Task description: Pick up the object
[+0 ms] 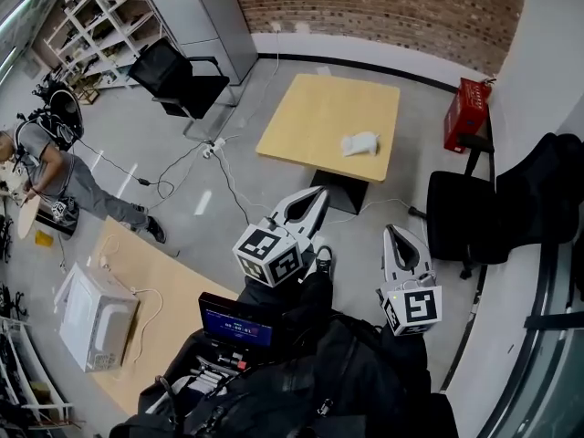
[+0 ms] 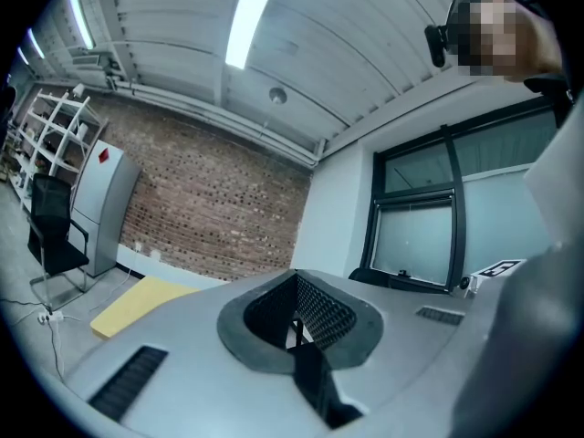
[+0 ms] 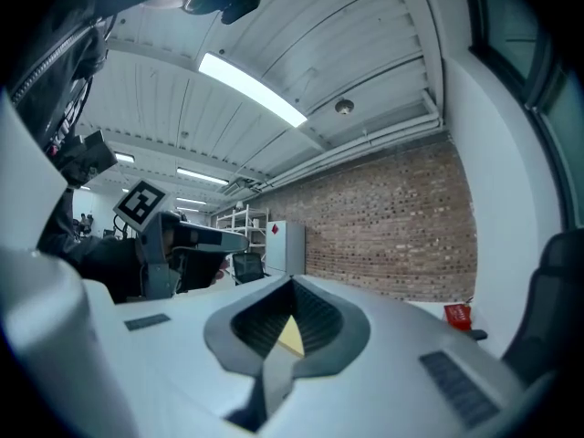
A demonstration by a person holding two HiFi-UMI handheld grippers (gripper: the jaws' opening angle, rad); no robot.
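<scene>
A crumpled white object [image 1: 359, 143] lies on the right part of a small yellow table [image 1: 319, 108] across the floor from me. Both grippers are held up in the air in front of my body, well short of that table. My left gripper [image 1: 319, 194] points toward the table's near edge, its jaws shut with nothing between them. My right gripper [image 1: 394, 233] hangs lower right, also shut and empty. The left gripper view shows its shut tips [image 2: 297, 281] and the yellow table [image 2: 137, 304] far off at the left. The right gripper view shows its tips [image 3: 293, 283] meeting.
A black chair [image 1: 465, 217] and a red box [image 1: 467, 112] stand right of the table. Another black chair [image 1: 178, 78], a grey cabinet [image 1: 201, 12] and shelves [image 1: 96, 21] are at the back left. Cables [image 1: 219, 149] cross the floor. A white appliance [image 1: 96, 318] sits on a wooden desk; a person [image 1: 55, 167] crouches at far left.
</scene>
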